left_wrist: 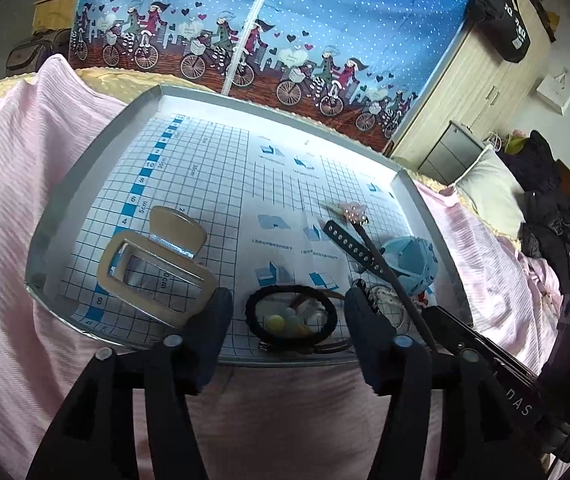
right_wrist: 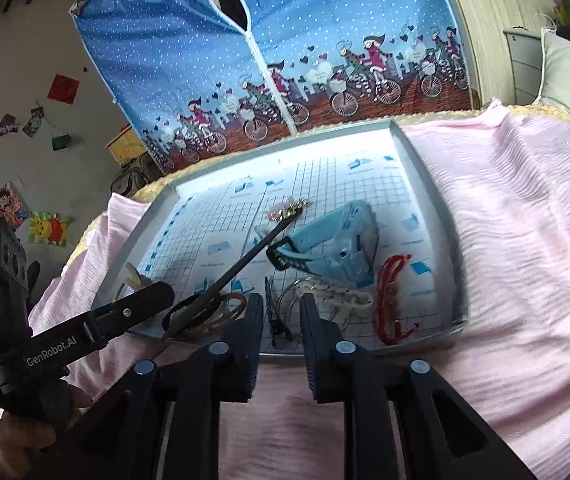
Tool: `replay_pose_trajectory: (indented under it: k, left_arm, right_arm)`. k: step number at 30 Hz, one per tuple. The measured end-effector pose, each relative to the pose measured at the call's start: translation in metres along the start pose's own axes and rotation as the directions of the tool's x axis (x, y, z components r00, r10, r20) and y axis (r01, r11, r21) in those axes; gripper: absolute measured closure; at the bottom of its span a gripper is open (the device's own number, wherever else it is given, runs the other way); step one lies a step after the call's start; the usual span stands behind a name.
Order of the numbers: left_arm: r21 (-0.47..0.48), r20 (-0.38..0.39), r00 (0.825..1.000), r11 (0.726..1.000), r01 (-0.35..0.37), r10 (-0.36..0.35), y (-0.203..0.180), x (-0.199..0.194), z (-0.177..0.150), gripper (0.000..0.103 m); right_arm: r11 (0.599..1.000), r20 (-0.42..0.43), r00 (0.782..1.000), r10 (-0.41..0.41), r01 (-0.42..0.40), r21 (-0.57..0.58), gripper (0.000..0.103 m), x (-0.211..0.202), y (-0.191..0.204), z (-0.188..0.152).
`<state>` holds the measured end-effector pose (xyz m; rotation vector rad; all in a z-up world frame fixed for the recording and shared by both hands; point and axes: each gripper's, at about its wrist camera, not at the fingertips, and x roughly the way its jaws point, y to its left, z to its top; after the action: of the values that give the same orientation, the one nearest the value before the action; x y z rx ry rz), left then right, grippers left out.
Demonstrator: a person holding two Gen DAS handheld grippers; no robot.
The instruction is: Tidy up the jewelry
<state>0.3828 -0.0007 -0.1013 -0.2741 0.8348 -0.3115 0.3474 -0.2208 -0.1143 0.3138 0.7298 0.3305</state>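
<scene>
grey tray (left_wrist: 97, 168) with a grid-printed liner sits on a pink blanket (left_wrist: 13, 184) on a bed; all the jewelry seen lies loose inside it

left side of tray: beige claw clip (left_wrist: 153, 268), well apart from the rest. near edge, middle: black hair tie (left_wrist: 291, 316) ringed around a few pale beads. right half is a heap – blue clip (right_wrist: 341, 248), black studded strap (left_wrist: 351, 248), red cord bracelet (right_wrist: 395, 296), a white beaded piece, thin hoops, all touching or overlapping

a long dark hair stick (right_wrist: 245, 264) with a pink flowered head slants up across the heap, its lower end at the near edge of the tray; whether anything grips it, cannot tell

left gripper (left_wrist: 289, 316) – jaws wide apart, empty, hovering at the near rim with the hair tie showing between the fingers. right gripper (right_wrist: 281, 320) – jaws a little apart, nothing between the pads, low over the near rim by a dark hairpin

judgement: early stage. no sorted groups or rows visible; only the claw clip lies on its own. the tangle on the right is still to be pulled apart and laid out
</scene>
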Motion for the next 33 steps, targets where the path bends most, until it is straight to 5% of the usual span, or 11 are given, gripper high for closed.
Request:
replay_pose_trajectory:
  k: [3, 6, 8, 12, 14, 20, 33]
  left_arm:
    - [-0.004, 0.032, 0.999, 1.000, -0.013, 0.013, -0.001, -0.011, 0.001, 0.046]
    - [0.012, 0.073, 0.997, 1.000, -0.019, 0.018, -0.007, -0.027, 0.003, 0.032]
    - [0.029, 0.108, 0.994, 0.999, -0.015, 0.012, -0.013, -0.042, 0.004, 0.022]
    - [0.080, 0.173, 0.984, 0.996, -0.044, 0.030, -0.026, -0.073, 0.004, 0.020]
    - [0.087, 0.225, 0.973, 0.993, -0.079, 0.057, -0.031, -0.091, 0.001, 0.001]
    - [0.045, 0.347, 0.936, 0.996, -0.080, 0.060, -0.036, -0.148, -0.020, 0.001]
    - [0.077, 0.453, 0.887, 0.987, -0.142, 0.092, -0.059, -0.250, -0.114, 0.001]
  right_arm:
    - [1.000, 0.043, 0.999, -0.011, 0.010, 0.016, 0.070, -0.015, -0.002, 0.004]
    - [1.000, 0.089, 0.996, -0.019, 0.018, 0.015, 0.056, -0.032, -0.002, 0.009]
    - [0.999, 0.120, 0.992, -0.034, 0.034, 0.000, 0.038, -0.044, 0.001, 0.012]
    - [0.998, 0.188, 0.981, -0.039, 0.049, -0.049, 0.017, -0.072, 0.011, 0.015]
    - [0.996, 0.221, 0.974, -0.041, 0.057, -0.068, 0.003, -0.087, 0.016, 0.015]
    - [0.988, 0.332, 0.943, -0.031, 0.079, -0.131, 0.000, -0.133, 0.039, -0.001]
    - [0.962, 0.466, 0.885, -0.015, 0.139, -0.234, 0.000, -0.229, 0.085, -0.080]
